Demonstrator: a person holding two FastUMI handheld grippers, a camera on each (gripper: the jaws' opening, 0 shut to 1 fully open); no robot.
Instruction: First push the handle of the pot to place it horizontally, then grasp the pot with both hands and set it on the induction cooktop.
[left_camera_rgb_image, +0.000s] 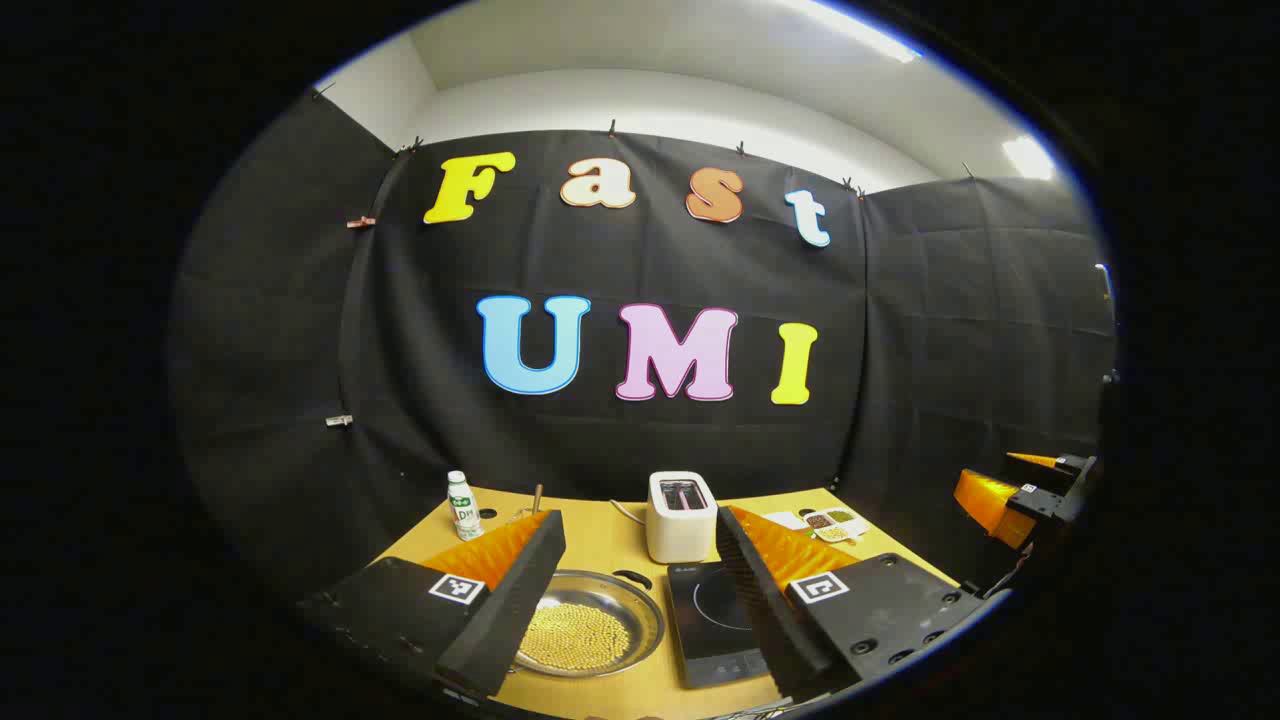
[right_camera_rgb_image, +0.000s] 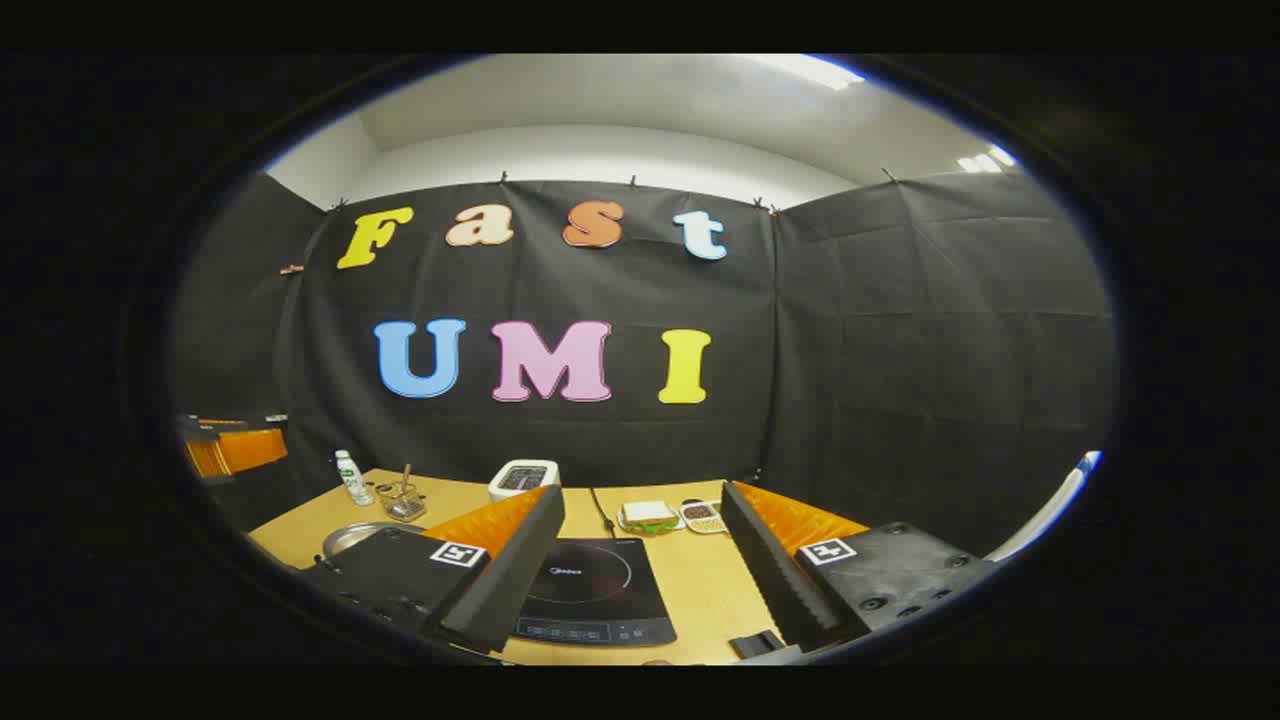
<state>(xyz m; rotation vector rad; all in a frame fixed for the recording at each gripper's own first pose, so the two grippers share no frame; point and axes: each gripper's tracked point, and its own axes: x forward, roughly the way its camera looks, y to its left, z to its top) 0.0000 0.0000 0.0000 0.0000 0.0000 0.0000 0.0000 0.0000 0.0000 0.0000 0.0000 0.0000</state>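
This is a staged recording booth set up as a small kitchen, not a real home. Black cloth (right_camera_rgb_image: 900, 330) is clipped up as walls on all sides, under a plain white ceiling with strip lights (left_camera_rgb_image: 850, 25). A yellow desk (right_camera_rgb_image: 700, 590) carries kitchen props: an induction cooktop (right_camera_rgb_image: 590, 590), a white toaster (left_camera_rgb_image: 680, 515), a steel pot (left_camera_rgb_image: 590, 625), a bottle (left_camera_rgb_image: 462, 505) and small food dishes (left_camera_rgb_image: 830, 522).

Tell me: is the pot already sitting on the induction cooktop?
No. The pot rests on the table beside the induction cooktop, whose surface is bare.
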